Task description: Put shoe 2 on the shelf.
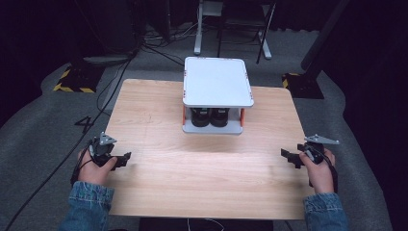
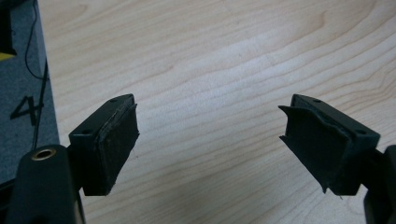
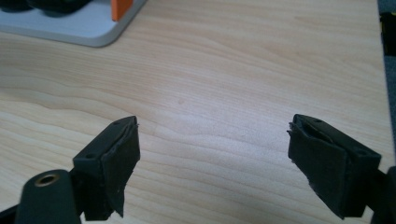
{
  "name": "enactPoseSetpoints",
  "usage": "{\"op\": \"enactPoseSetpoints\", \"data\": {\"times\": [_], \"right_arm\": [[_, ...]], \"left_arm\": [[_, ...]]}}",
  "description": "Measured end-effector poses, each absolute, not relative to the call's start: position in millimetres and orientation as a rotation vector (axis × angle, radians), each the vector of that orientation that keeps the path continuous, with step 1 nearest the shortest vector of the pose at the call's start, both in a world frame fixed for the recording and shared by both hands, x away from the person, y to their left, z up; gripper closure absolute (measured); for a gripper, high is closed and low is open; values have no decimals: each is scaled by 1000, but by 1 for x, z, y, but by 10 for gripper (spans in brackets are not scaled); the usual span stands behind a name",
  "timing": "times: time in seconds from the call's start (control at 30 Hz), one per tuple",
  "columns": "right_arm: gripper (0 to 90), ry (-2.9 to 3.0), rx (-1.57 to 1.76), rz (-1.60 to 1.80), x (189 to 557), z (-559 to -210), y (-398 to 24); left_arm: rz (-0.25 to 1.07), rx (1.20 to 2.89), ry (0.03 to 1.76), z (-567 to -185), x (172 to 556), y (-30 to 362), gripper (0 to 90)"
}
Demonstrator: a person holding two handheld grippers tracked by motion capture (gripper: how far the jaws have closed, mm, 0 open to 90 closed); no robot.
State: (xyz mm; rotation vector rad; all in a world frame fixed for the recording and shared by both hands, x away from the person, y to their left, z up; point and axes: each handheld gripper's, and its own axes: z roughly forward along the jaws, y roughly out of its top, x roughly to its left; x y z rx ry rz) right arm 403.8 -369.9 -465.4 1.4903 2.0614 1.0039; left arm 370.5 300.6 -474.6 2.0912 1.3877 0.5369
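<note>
A small white two-tier shelf [image 1: 217,82] with orange posts stands at the far middle of the wooden table [image 1: 202,173]. Two black objects [image 1: 210,117] sit side by side on its lower tier, too dark to identify. My left gripper [image 1: 126,159] rests low near the table's left edge, its jaws wide open over bare wood [image 2: 210,140]. My right gripper [image 1: 287,158] is near the right edge, also open with nothing between its pads [image 3: 212,158]. The shelf's base corner [image 3: 93,28] and one orange post [image 3: 122,8] lie far up and left in the right gripper view.
Grey carpet surrounds the table, with black cables [image 1: 103,91] running along the left. Stand bases marked with yellow-black tape [image 1: 72,84] sit at the back left and back right. Metal legs [image 1: 262,33] of furniture stand behind the table.
</note>
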Motion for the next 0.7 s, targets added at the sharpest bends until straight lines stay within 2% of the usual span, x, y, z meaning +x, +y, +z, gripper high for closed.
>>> {"op": "enactPoseSetpoints", "data": {"times": [0.2, 0.43, 0.7], "right_arm": [[191, 2036, 1508, 949, 410, -483, -369], [193, 2025, 1512, 952, 412, -492, -369], [192, 1999, 1507, 981, 411, -496, -367]], "left_arm": [[542, 2079, 1415, -481, 372, 303, 179], [596, 2078, 1366, -486, 373, 304, 182], [558, 2100, 1378, -491, 376, 305, 182]]}}
